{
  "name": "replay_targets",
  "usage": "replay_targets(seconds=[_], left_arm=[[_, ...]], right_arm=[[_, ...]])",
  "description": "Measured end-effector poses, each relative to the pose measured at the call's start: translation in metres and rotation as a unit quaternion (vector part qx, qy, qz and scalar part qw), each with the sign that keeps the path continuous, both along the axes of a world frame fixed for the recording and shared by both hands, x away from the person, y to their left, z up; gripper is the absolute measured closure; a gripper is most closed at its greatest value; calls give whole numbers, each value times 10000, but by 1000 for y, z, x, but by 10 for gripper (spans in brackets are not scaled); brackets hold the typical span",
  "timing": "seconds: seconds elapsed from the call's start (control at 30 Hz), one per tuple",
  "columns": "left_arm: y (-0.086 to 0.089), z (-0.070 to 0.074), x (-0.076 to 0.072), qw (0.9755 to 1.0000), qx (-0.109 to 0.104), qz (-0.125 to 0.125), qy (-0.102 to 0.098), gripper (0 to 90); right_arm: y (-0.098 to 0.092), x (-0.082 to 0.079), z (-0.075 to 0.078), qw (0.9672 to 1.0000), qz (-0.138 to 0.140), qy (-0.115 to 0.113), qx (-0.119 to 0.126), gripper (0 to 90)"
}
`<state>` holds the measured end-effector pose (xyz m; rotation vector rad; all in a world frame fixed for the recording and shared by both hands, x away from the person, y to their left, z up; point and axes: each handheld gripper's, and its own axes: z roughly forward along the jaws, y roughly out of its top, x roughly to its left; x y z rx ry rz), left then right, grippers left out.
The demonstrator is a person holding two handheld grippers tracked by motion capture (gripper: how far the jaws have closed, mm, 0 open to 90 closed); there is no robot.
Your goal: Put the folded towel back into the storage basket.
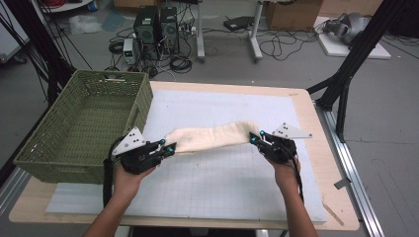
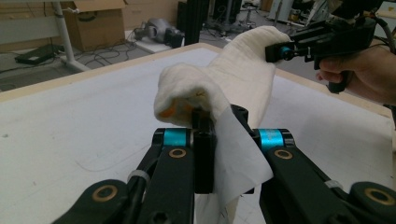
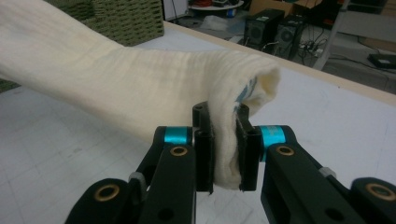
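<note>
Two tongs hold one long cream cloth (image 1: pixel 213 137) between them, and it hangs in the air just above the tabletop (image 1: pixel 301 106).

Far on the left, a green woven basket (image 1: pixel 84 126) sits on the corner of the tabletop. Just beside it, a little nearer the person, are the left tongs (image 1: pixel 170 147). A hand (image 1: pixel 129 178) grips them from below. Their jaws are clenched on the left end of the cloth. In the left gripper view the left tongs (image 2: pixel 219 122) pinch a bunched bit of the cloth (image 2: pixel 233 79), and a thin white tag (image 2: pixel 236 158) hangs down next to the jaws.

From there the cloth runs across the middle like a soft bridge, over a white mat (image 1: pixel 222 177) with a grid of thin lines on it.

At the right end are the right tongs (image 1: pixel 255 138), held by the other hand (image 1: pixel 285 174). Their jaws are clenched on the cloth too. In the right gripper view the right tongs (image 3: pixel 225 142) squeeze a folded edge of the cloth (image 3: pixel 140 93), and the rest stretches away toward the basket (image 3: pixel 123 18).
</note>
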<state>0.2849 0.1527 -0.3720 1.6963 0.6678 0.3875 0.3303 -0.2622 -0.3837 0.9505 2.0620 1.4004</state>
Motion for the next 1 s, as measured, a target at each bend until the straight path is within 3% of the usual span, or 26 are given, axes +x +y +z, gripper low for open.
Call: replay_targets(seconds=[0.23,0.53,1.0], left_arm=[[9,8,-6,9999,-102,77,-109,812],[24,16,-15,9992,-170,254,-248,812],[49,27,-27,9970,-297,587,-413,813]], right_arm=[[17,18,18,9999,40,-99,23,808],[36,30,33,9996,150,-225,-57,808],[88,64,64,9982,399,-423,-162,809]])
